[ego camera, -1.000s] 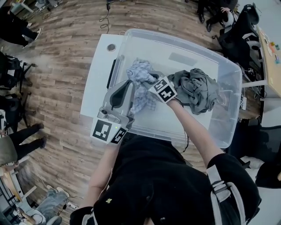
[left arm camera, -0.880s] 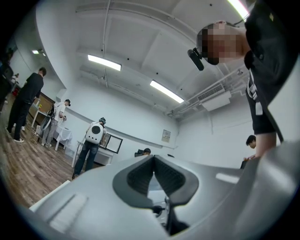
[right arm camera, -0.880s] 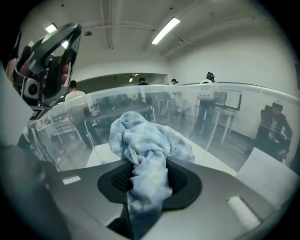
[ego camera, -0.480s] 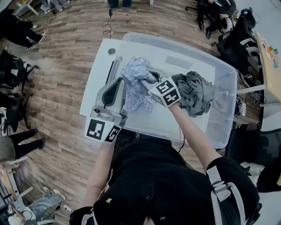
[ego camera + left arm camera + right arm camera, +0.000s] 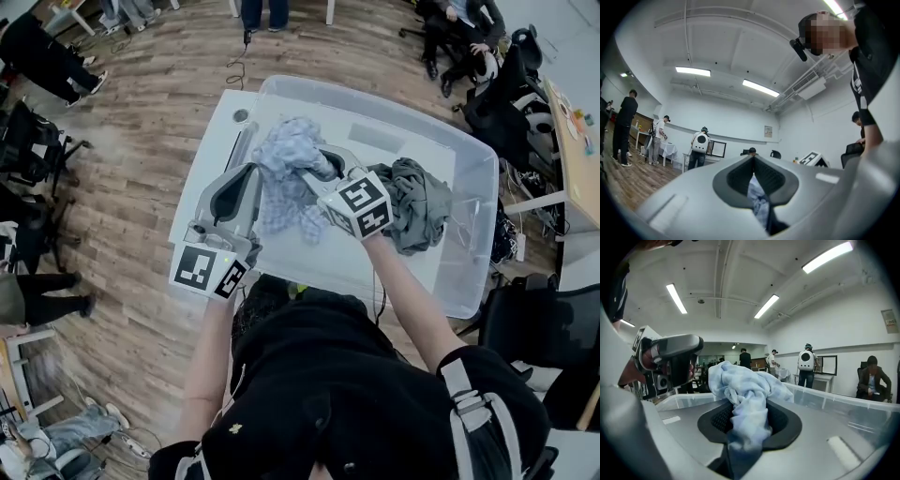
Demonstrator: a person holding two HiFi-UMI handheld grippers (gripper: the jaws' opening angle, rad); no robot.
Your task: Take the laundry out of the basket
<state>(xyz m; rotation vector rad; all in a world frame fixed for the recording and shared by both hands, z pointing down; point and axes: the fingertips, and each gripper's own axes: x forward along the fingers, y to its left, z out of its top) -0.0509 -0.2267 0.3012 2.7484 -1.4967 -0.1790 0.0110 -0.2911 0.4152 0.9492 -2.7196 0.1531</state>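
A clear plastic bin (image 5: 380,103) stands on a white table (image 5: 211,141). A light blue checked cloth (image 5: 286,178) hangs bunched above the bin's left end, held from two sides. My left gripper (image 5: 255,173) is shut on the cloth's edge, and only a thin strip of the cloth (image 5: 757,206) shows between its jaws. My right gripper (image 5: 314,167) is shut on a thick wad of the same cloth (image 5: 745,390), which spills over its jaws. A crumpled grey garment (image 5: 417,202) lies in the bin, just right of the right gripper.
The bin's rim (image 5: 834,399) runs close under the right gripper. Office chairs (image 5: 497,84) and a desk stand to the right of the table. Several people (image 5: 701,147) stand farther off on the wood floor (image 5: 141,112).
Both grippers have risen with the blue checked cloth, the right one much more. The cloth has lifted off the bin's floor; the grey garment stays in the bin.
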